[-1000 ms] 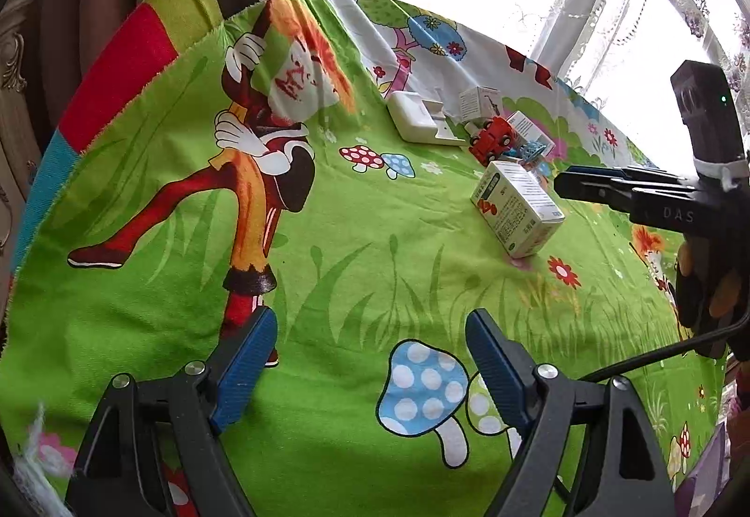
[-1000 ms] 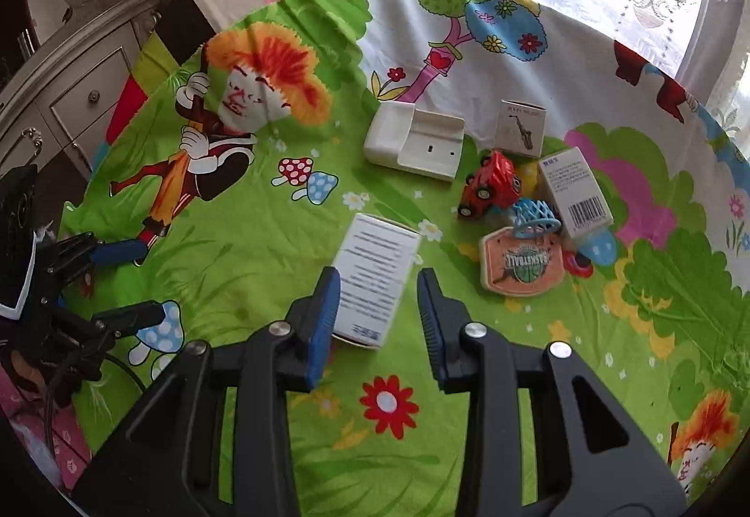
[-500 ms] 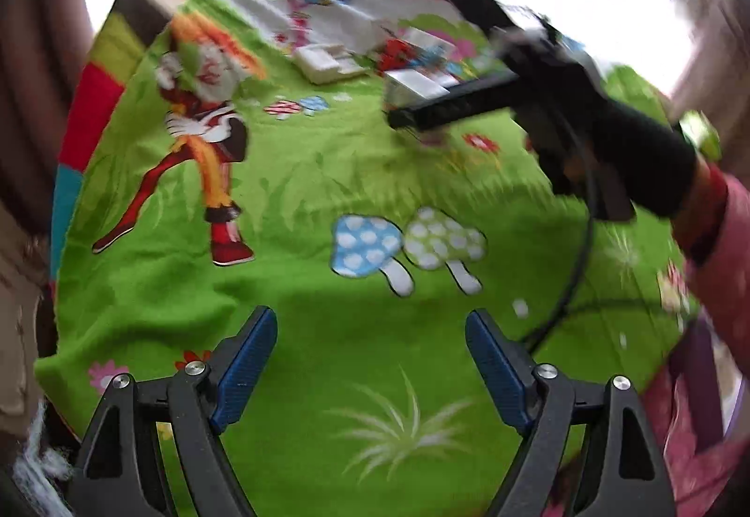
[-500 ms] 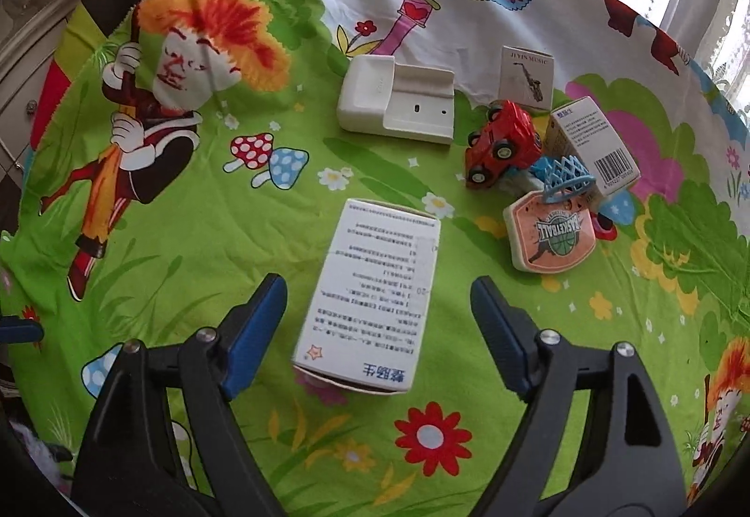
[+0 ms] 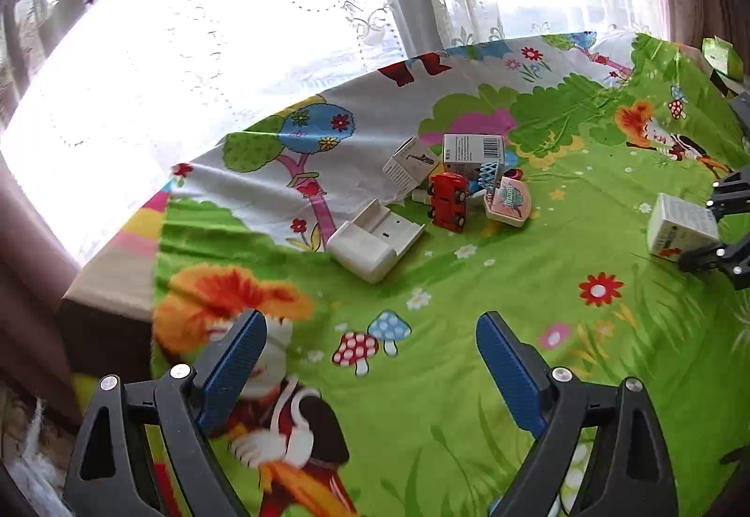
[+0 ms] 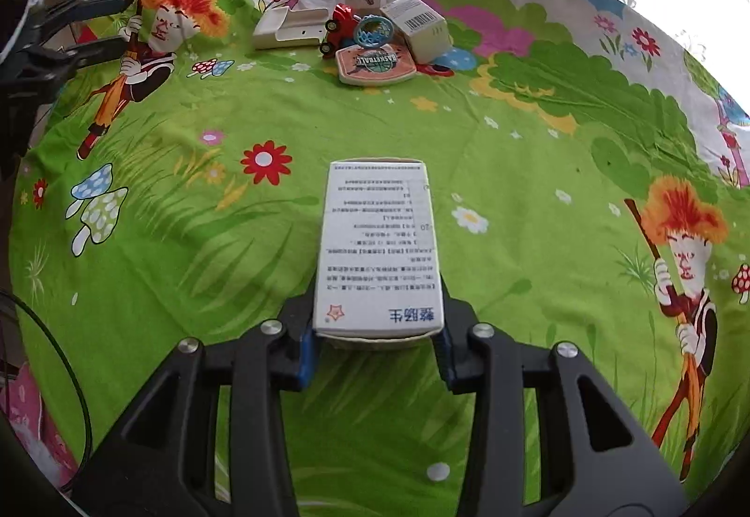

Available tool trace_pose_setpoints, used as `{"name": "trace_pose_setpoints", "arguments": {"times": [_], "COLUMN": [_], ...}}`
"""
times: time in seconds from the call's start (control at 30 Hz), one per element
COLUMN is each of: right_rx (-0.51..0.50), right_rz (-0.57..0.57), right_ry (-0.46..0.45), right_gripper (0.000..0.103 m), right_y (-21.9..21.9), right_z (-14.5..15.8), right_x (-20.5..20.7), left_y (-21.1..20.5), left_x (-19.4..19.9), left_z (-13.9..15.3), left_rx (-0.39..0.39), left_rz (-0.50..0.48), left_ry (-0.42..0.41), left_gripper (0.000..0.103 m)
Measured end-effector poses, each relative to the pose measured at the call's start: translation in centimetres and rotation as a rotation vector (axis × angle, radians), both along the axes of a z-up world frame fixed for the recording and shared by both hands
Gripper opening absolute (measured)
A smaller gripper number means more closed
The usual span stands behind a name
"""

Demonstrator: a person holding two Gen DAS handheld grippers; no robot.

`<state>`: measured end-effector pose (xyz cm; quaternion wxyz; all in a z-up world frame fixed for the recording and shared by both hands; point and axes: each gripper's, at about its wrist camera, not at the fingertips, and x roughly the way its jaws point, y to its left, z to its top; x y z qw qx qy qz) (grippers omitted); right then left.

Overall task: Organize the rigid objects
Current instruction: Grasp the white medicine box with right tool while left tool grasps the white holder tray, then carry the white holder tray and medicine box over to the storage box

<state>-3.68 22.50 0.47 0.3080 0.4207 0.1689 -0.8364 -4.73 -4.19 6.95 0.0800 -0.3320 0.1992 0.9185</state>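
My right gripper is shut on a white medicine box, held over the green cartoon cloth; the box also shows in the left wrist view at the far right. My left gripper is open and empty above the cloth. Farther off lies a cluster: a white plastic holder, a red toy car, a basketball hoop toy, a barcode box and a small saxophone box.
The cloth-covered table ends at a bright window with lace curtains. A green packet sits at the far right edge. A black cable hangs at the left.
My right gripper closed on the medicine box and carried it away from the cluster. My left gripper swung round to face the cluster and the window.
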Motion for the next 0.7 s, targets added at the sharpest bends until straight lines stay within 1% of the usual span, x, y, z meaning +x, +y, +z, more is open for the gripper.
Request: {"name": "trace_pose_setpoints", "arguments": {"times": [0.03, 0.1, 0.17, 0.27, 0.33, 0.4, 0.43, 0.47, 0.5, 0.53, 0.57, 0.63, 0.67, 0.7], "right_rx": [-0.004, -0.018, -0.034, -0.054, -0.055, -0.063, -0.064, -0.063, -0.062, -0.064, -0.064, -0.064, -0.063, -0.061], "right_rz": [-0.006, -0.02, -0.033, -0.04, -0.04, -0.04, -0.04, -0.04, -0.04, -0.04, -0.04, -0.04, -0.04, -0.04], "right_ry": [0.005, 0.016, 0.033, 0.038, 0.037, 0.031, 0.03, 0.031, 0.032, 0.03, 0.031, 0.032, 0.032, 0.034], "right_gripper": [0.044, 0.044, 0.044, 0.044, 0.045, 0.045, 0.045, 0.045, 0.045, 0.045, 0.045, 0.045, 0.045, 0.045], "right_y": [0.5, 0.7, 0.7, 0.9, 0.9, 1.0, 1.0, 1.0, 1.0, 1.1, 1.1, 1.1, 1.1, 1.1], "right_z": [0.0, -0.2, -0.2, -0.2, -0.2, -0.2, -0.2, -0.2, -0.2, -0.2, -0.2, -0.2, -0.2, -0.2], "right_x": [0.3, 0.6, 0.7, 0.8, 0.8, 0.8, 0.8, 0.8, 0.8, 0.8, 0.7, 0.7, 0.7, 0.7], "left_y": [-0.2, -0.8, -1.1, -1.5, -1.7, -1.6, -1.7, -1.8, -2.1, -2.4, -2.3, -1.2, -0.9, -0.8], "left_x": [-2.7, -7.8, -11.3, -14.2, -15.4, -16.0, -16.0, -16.1, -16.1, -15.9, -15.2, -11.9, -9.8, -7.5], "left_z": [-0.9, -3.0, -4.7, -5.2, -5.4, -6.1, -6.2, -6.3, -6.2, -6.2, -6.2, -6.4, -6.4, -6.4], "left_rx": [0.003, -0.006, -0.04, -0.068, -0.068, -0.091, -0.072, -0.046, 0.008, 0.075, 0.113, 0.121, 0.176, 0.261], "left_rz": [-0.029, -0.062, -0.073, -0.109, -0.152, -0.178, -0.188, -0.187, -0.182, -0.15, -0.12, -0.075, -0.036, -0.006], "left_ry": [-0.042, -0.154, -0.243, -0.307, -0.344, -0.368, -0.36, -0.371, -0.393, -0.421, -0.433, -0.422, -0.452, -0.491], "left_gripper": [0.092, 0.092, 0.092, 0.092, 0.092, 0.092, 0.091, 0.088, 0.07, 0.069, 0.068, 0.067, 0.066, 0.066]}}
